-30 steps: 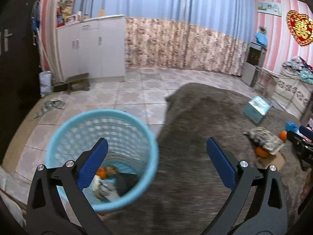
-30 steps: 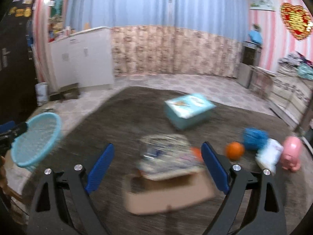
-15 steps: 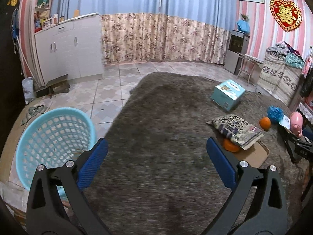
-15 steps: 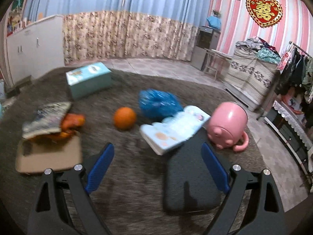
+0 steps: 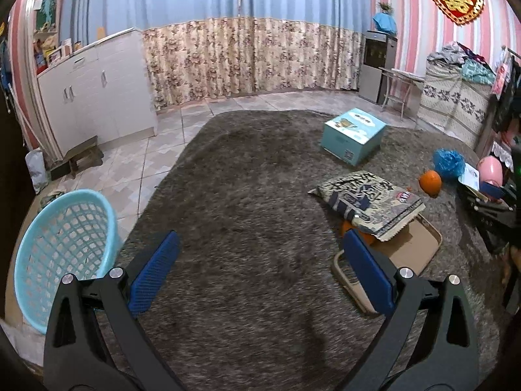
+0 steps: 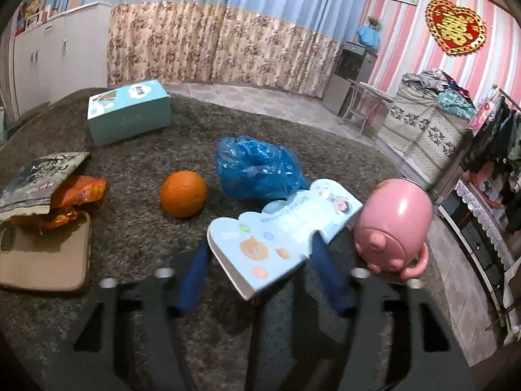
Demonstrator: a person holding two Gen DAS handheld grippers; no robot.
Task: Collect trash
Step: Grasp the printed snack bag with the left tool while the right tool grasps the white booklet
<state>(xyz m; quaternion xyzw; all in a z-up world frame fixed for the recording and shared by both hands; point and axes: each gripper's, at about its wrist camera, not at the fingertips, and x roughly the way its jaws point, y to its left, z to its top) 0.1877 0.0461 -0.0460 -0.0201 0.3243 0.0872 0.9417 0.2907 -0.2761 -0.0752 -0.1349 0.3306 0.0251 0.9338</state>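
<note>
orange wrapper [image 6: 76, 192] half under bag [image 6: 39, 176]

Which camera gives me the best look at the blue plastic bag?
The right wrist view: the blue plastic bag sits near centre, large and unobstructed. In the left wrist view it is small, near the right edge.
</note>
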